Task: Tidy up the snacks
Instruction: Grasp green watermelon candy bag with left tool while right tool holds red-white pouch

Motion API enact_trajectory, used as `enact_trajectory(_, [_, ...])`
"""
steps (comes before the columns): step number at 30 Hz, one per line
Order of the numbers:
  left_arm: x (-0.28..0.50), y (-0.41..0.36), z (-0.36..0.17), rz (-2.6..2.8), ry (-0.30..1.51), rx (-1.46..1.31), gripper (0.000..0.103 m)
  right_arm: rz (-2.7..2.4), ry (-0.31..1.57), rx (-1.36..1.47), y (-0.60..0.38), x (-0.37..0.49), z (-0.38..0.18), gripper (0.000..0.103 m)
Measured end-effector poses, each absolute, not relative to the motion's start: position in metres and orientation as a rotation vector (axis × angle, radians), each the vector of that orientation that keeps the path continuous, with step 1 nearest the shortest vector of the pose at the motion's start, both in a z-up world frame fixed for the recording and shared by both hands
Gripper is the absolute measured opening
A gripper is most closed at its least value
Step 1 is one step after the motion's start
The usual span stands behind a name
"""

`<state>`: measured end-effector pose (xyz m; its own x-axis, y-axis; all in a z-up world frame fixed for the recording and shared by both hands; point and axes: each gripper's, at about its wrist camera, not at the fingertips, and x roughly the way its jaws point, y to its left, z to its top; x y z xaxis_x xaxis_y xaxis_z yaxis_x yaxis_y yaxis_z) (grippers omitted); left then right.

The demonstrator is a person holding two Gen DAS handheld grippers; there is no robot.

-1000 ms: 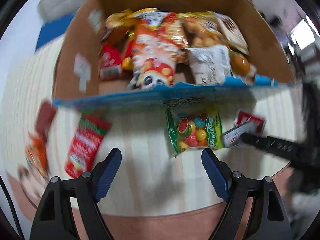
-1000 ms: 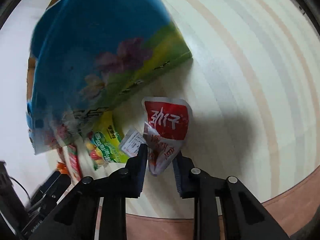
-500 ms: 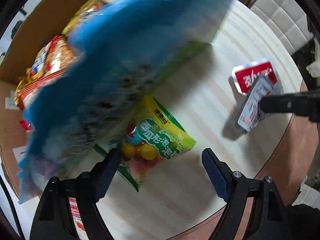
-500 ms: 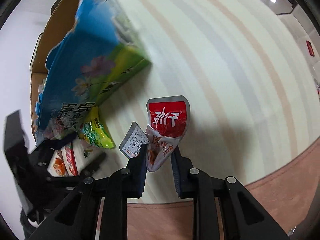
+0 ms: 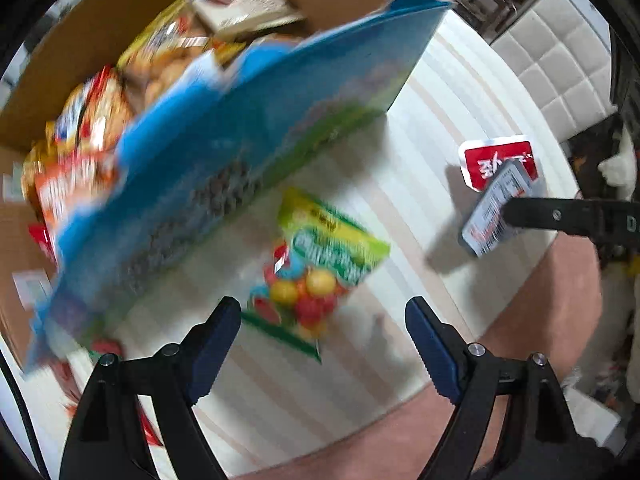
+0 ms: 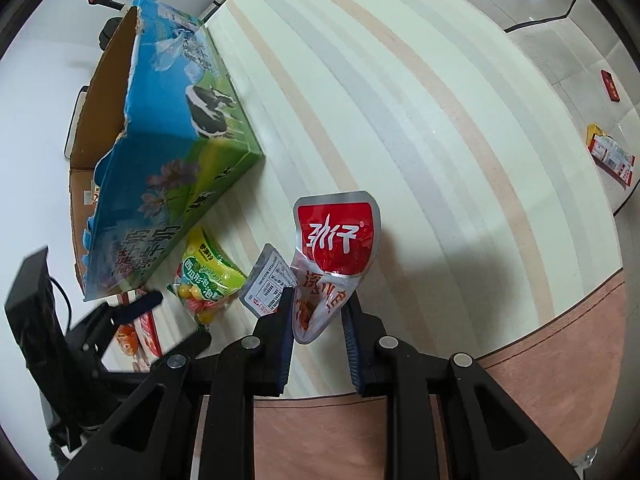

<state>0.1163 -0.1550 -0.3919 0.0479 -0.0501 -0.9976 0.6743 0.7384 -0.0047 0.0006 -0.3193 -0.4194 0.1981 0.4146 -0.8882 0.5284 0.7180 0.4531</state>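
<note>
- The right gripper (image 6: 318, 320) has its fingers (image 6: 285, 320) closed on the lower end of a red snack pouch (image 6: 336, 240), which stands up from the grip above the striped desk (image 6: 420, 120), near its brown-trimmed edge.
- A second small silver packet (image 6: 267, 286) with a printed label sticks out beside the left finger, touching the red pouch; whether it is also pinched cannot be told.
- The left gripper (image 5: 322, 344) has its fingers (image 5: 218, 332) spread wide and holds nothing.
- It hangs over a green bag of coloured candy balls (image 5: 320, 264) lying flat on the desk.
- The candy bag lies just beside the blue and green side of an open cardboard box (image 6: 172, 152) printed with a cow.
- Inside the box, seen from the left wrist, lie many snack bags (image 5: 104, 120), blurred.
- More red and orange packets (image 6: 140, 332) lie on the desk by the box's near corner.
</note>
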Motion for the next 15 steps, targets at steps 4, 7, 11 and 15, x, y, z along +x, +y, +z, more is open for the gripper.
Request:
enact_trajectory(4, [0.118,-0.187,-0.415,-0.592,1.425,0.735,0.084,-0.087,1.423,0.851,-0.327,-0.005,-0.42,0.025])
enact_trajectory(7, [0.119,-0.199,-0.432,-0.582,1.452,0.801,0.084,-0.084,1.424,0.852,-0.336,-0.009,-0.417,0.025])
enact_trajectory(11, [0.121,-0.212,-0.436,-0.587,1.453,0.806,0.082,-0.072,1.429,0.845,-0.332,-0.007,-0.417,0.025])
enact_trajectory(15, [0.131,-0.21,-0.432,-0.573,1.463,0.752,0.071,-0.065,1.434,0.842,-0.331,-0.006,-0.419,0.025])
